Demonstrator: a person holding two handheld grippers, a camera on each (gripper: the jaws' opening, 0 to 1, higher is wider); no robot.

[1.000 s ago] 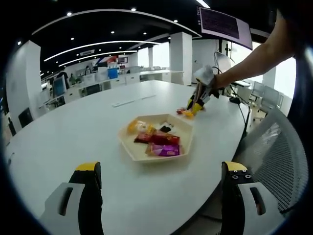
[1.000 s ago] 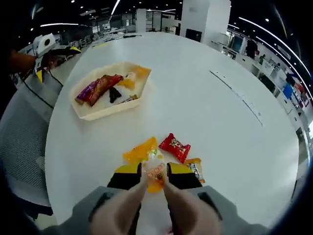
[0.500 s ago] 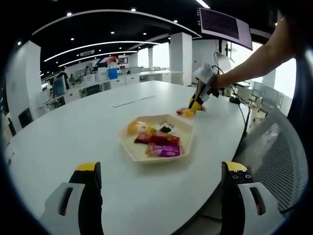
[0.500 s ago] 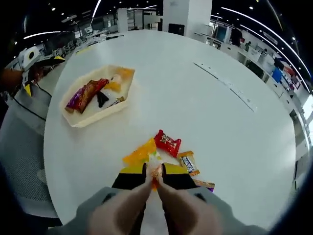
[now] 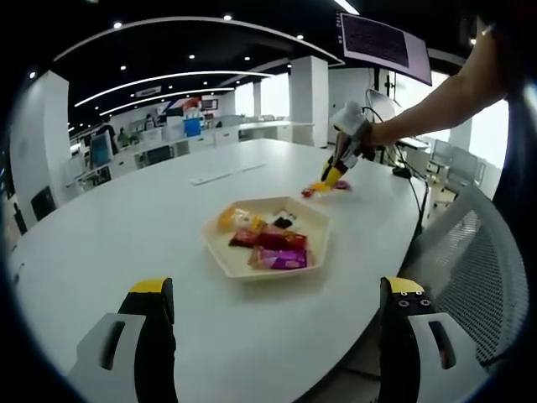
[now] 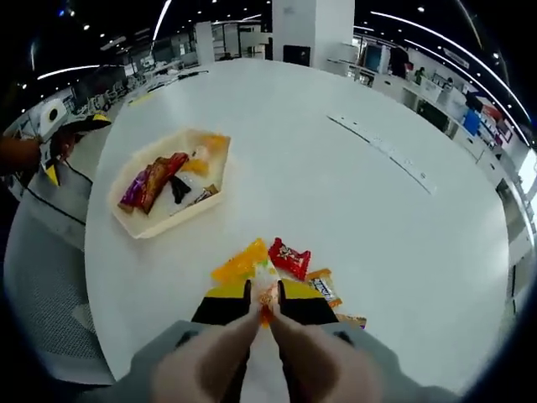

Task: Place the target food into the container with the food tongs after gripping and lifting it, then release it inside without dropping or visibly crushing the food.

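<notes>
My right gripper is shut on a small orange-and-clear wrapped candy and holds it above the white table. Just beyond its tips, loose snacks lie on the table: an orange packet, a red packet and a small striped one. The cream hexagonal tray sits further off to the left and holds several wrapped snacks. In the left gripper view the same tray lies ahead of my left gripper, which is wide open and holds nothing. The right gripper hovers beyond the tray, in a person's hand.
The round white table has wide bare areas around the tray. A mesh office chair stands at its near right edge. A cable runs over the table edge by the person's arm. Desks and pillars fill the office behind.
The right gripper has risen from the snack pile with the candy pinched in it; the table now looks further below. The left gripper has stayed still and open.
</notes>
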